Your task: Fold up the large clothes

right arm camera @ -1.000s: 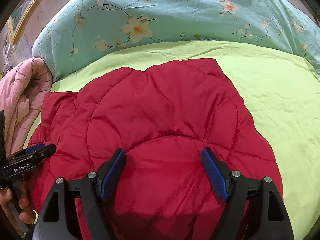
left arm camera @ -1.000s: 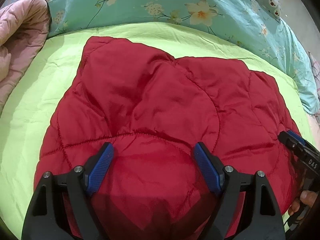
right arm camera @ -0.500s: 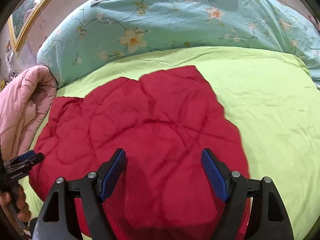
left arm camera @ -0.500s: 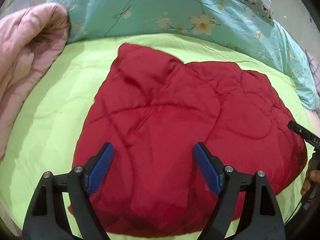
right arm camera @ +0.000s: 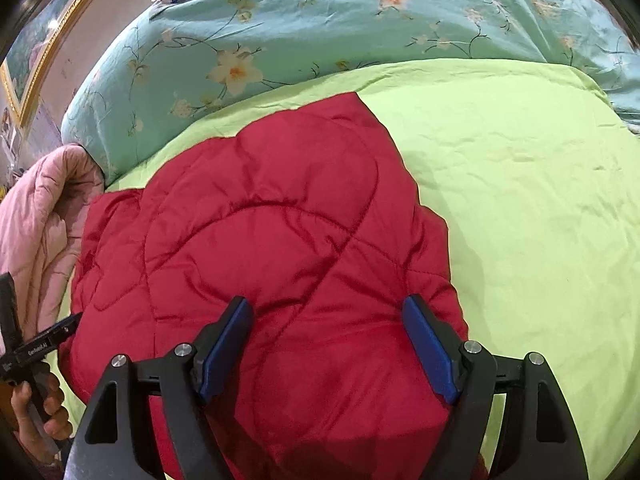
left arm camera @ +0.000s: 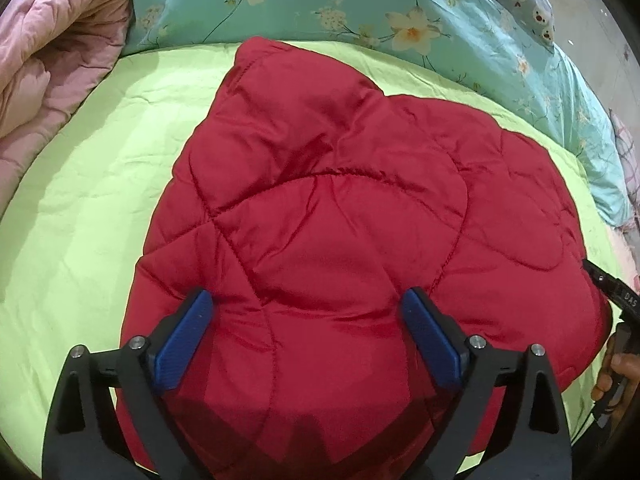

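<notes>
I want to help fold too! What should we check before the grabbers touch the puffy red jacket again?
1. Red quilted jacket lies on the green sheet: ok.
2. Left gripper free: ok, jaws opening, over the jacket, pads not pressing.
3. Right gripper free: ok, open, holding nothing.
4. Pink quilt clear of the jacket: cannot tell, it sits right beside the jacket's edge.
5. Jacket smooth enough: not ok, puffy and wrinkled.
6. Sleeves tucked in: cannot tell, none show.

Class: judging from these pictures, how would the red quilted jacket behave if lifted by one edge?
The red quilted jacket would probably flop and drape, since it lies creased. Its puffy padding suggests lightness for its bulk. The shiny fabric may slip between pads.
</notes>
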A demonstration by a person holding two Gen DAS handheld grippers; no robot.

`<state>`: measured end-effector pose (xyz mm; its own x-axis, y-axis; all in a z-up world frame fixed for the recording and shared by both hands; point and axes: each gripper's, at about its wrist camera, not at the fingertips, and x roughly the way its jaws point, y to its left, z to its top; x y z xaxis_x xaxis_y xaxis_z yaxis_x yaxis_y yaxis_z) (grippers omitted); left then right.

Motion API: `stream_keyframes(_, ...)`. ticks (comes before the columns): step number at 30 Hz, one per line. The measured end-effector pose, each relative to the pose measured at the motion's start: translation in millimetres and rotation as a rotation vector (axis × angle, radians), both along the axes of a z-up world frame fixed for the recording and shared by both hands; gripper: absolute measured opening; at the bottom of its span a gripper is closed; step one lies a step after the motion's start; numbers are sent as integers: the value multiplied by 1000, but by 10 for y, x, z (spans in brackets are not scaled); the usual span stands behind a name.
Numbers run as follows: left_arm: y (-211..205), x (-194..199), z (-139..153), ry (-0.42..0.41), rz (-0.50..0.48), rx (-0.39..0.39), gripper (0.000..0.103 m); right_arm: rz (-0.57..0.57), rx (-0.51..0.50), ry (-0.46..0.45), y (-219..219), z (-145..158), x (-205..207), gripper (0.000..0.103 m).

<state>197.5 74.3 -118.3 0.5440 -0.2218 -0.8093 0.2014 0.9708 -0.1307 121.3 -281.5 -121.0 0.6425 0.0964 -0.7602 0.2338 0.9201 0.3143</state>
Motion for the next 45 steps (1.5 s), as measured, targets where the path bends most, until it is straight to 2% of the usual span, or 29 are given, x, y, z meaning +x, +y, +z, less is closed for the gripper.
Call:
stream_keyframes(4,16,9,-11,4,-3,-8,97,-28,27,-5,5,-21,-63,80)
stream_keyframes(7,14,17,4,4,-4,-2,97,-27,9,-3,2,115,-62,80)
stream_keyframes(11,20,-43,119,-8,11,-5,97,-3,-13,-123,98,511,-163,80)
stream_keyframes(14,26,-126,216,-15,9,-21,97,54,-26,-147,232,668,-200,80)
stream_keyframes(23,37,-377,466,-45,-16,-84,97,146,-24,-118,457,611,-445,80)
stream_keyframes(26,-117,-11,605,-47,-37,-56,97,172,-26,-100,514,549,-469,80)
stream_keyframes(28,-232,336,624,-35,-52,-72,97,180,-23,-93,531,516,-438,80)
stream_keyframes(32,-370,1034,345,60,13,-1,97,198,-28,-73,554,430,-347,80)
stream_keyframes(34,-362,1227,202,107,36,1,97,194,-40,-74,533,418,-305,80)
stream_keyframes(38,-352,1350,108,136,46,-4,97,173,-38,-97,450,456,-157,80)
stream_keyframes(42,-374,1393,23,161,38,12,97,192,-44,-40,479,367,229,80)
stream_keyframes(45,-350,1462,-27,188,40,1,97,196,-80,56,518,224,558,85)
